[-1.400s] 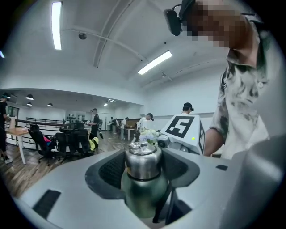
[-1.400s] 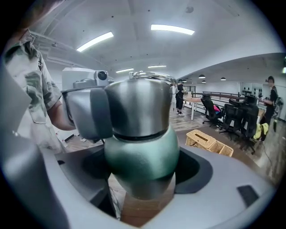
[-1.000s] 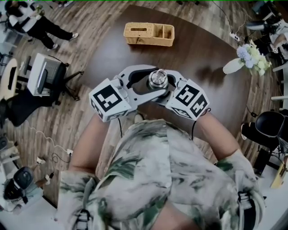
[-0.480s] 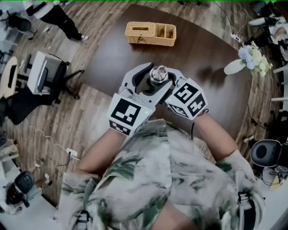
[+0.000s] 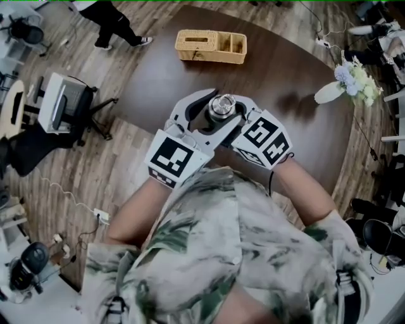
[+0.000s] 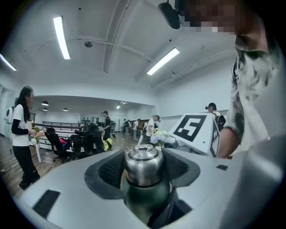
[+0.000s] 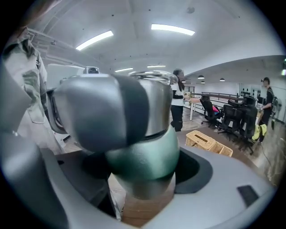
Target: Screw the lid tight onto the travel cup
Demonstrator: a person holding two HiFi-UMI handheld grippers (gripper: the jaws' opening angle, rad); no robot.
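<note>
A travel cup is held up over the near edge of the table, its steel lid (image 5: 221, 105) on top. My left gripper (image 5: 219, 109) is shut on the lid (image 6: 142, 163), one jaw on either side of it. The green cup body (image 7: 143, 156) sits lower, and my right gripper (image 5: 228, 119) is shut on it. In the right gripper view a grey jaw of the left gripper (image 7: 96, 116) covers part of the lid. The left gripper view shows the lid upright above the green body (image 6: 145, 197).
The round dark table (image 5: 285, 69) carries a wicker basket (image 5: 211, 47) at its far side and a bunch of flowers (image 5: 351, 82) at the right edge. An office chair (image 5: 63, 107) stands on the wood floor to the left. A person (image 5: 114, 19) walks at the far left.
My left gripper has swung round the lid, its marker cube moving right and toward my body; since half a second ago it hardly moved. The right gripper stayed put. The walking person moved right.
</note>
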